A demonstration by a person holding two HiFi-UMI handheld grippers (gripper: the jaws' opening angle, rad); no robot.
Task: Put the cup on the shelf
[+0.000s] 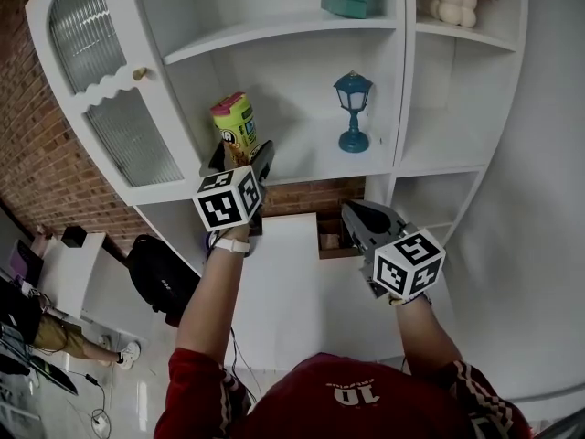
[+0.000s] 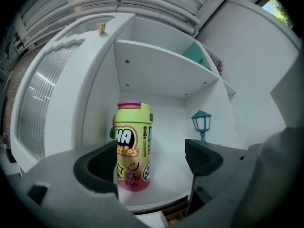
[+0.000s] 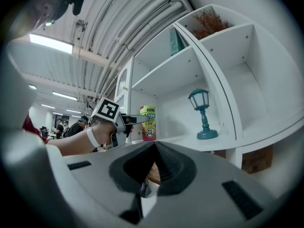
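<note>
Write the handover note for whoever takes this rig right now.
Left claw: open at the cup, jaws wide apart and not clamping it.
Right claw: shut and empty, held below the shelf.
Cup: upright on the shelf, left of the small lamp.
Done: the cup is on the shelf.
Left: probably only to back the left claw straight out without knocking the cup.

White wooden shelf board (image 1: 306,161): yellow-pink printed cylindrical cup (image 1: 235,128) upright at left; teal lantern (image 1: 353,110) upright at right, well apart.
</note>
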